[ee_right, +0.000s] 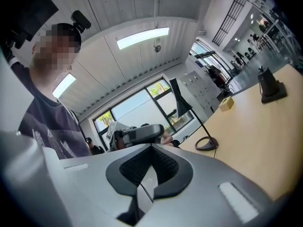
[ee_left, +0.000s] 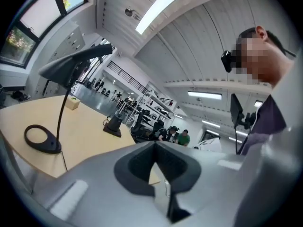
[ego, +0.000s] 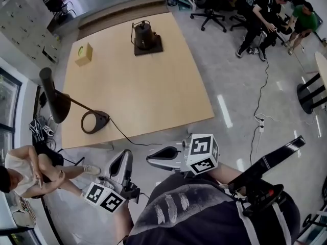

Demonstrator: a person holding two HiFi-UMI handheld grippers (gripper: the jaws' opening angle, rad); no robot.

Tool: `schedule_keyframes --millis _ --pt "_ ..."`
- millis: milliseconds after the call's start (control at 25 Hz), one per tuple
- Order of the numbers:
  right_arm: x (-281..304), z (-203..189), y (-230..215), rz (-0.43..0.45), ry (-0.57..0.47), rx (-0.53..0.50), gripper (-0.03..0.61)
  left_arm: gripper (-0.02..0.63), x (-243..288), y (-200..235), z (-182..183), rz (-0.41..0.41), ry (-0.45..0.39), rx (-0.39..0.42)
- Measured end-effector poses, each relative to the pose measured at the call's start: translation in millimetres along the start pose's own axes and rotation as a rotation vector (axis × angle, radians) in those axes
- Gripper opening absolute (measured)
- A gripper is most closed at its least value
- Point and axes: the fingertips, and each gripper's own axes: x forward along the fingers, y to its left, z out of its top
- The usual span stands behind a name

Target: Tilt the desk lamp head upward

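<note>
While both grippers hang clear of near edge of light wooden table (ego: 148,86), head view: black desk lamp with ring base and cone head (ego: 57,103) stands on table's near left corner, cone over table's left edge. There left gripper (ego: 124,156) and right gripper (ego: 152,160) touch nothing.
Left gripper view: jaws pressed together, nothing between; lamp (ee_left: 71,65) on table.
Right gripper view: jaws together, empty; lamp (ee_right: 207,143) on table.

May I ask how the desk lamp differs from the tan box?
The desk lamp is black; the tan box is pale yellowish. The lamp is tall, a thin stem on a ring base with a cone head; the box is a small low block. Both stand along the table, on its left side.
</note>
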Motion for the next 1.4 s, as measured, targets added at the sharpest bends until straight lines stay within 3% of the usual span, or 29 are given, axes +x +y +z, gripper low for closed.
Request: schedule_keyframes --millis 440,840,1120,1400 --pt "-52 31 -97 -0.003 -0.013 0.028 0.0 0.005 97 20 45 0.052 -0.016 0.116" --pt "-19 42 -124 0.059 0.084 0.023 0.0 0.005 75 65 64 0.19 -0.068 0.077" --pt "37 49 -126 0.035 0.13 -0.013 0.0 0.005 44 110 81 0.184 -0.095 0.034" --pt "104 63 -146 -0.083 0.119 -0.04 0.0 0.005 17 169 101 0.12 -0.098 0.031"
